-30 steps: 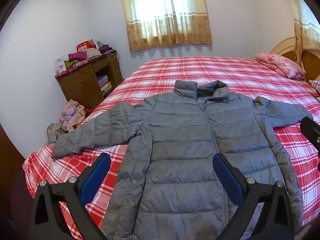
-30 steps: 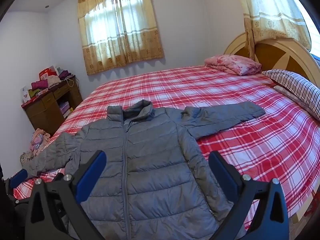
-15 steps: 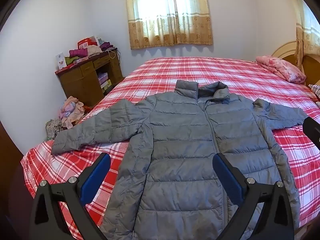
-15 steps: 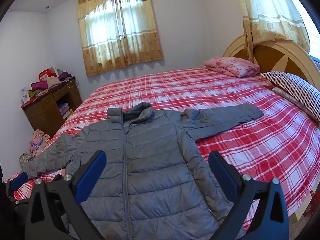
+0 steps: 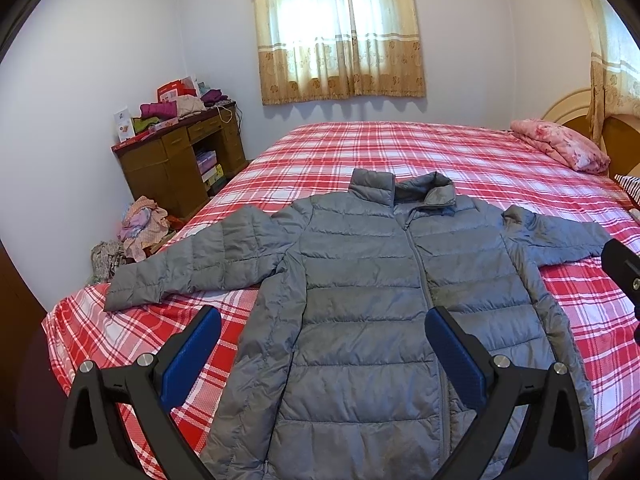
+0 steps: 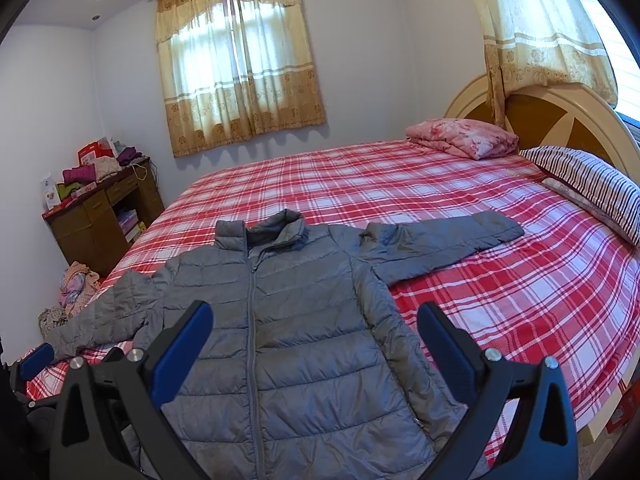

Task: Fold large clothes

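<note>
Jacket: we see the grey puffer jacket (image 5: 360, 300) spread flat, zipped front up, across the lower centre of both views, collar toward the far side of the bed (image 5: 460, 152).
Sleeves: both lie stretched out — the left sleeve (image 5: 192, 260) runs to the middle left of the left wrist view, the right sleeve (image 6: 444, 240) to the middle right of the right wrist view.
Progress: we judge folding has not begun; no part is turned over, so sleeves and body are all left to do.
Left claw (image 5: 322, 354): wide open, empty, hovering over the hem at the bottom of the frame.
Right claw (image 6: 314, 346): likewise spread apart, holding nothing, above the lower body of the jacket.
Surroundings: a pink folded quilt (image 6: 460, 136) at upper right — a cluttered wooden desk (image 5: 176, 156) at middle left.
</note>
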Available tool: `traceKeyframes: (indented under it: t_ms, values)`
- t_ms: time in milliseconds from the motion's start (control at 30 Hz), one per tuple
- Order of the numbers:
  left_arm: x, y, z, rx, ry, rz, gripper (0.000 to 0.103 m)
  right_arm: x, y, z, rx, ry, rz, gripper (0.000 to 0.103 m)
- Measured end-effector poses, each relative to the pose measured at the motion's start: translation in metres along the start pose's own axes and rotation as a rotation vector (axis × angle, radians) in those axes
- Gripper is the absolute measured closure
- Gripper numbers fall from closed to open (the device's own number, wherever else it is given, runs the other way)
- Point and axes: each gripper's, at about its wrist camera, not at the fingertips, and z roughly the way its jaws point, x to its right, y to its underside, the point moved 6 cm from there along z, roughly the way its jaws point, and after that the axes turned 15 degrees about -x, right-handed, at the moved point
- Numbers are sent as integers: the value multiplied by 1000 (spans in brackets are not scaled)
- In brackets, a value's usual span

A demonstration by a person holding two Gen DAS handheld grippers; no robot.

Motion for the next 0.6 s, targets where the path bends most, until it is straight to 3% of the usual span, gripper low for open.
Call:
traceKeyframes:
  t_ms: [600]
  values:
    - [-4,2,-28,58,26,-27,1,-1,2,-16,38,11,-5,0]
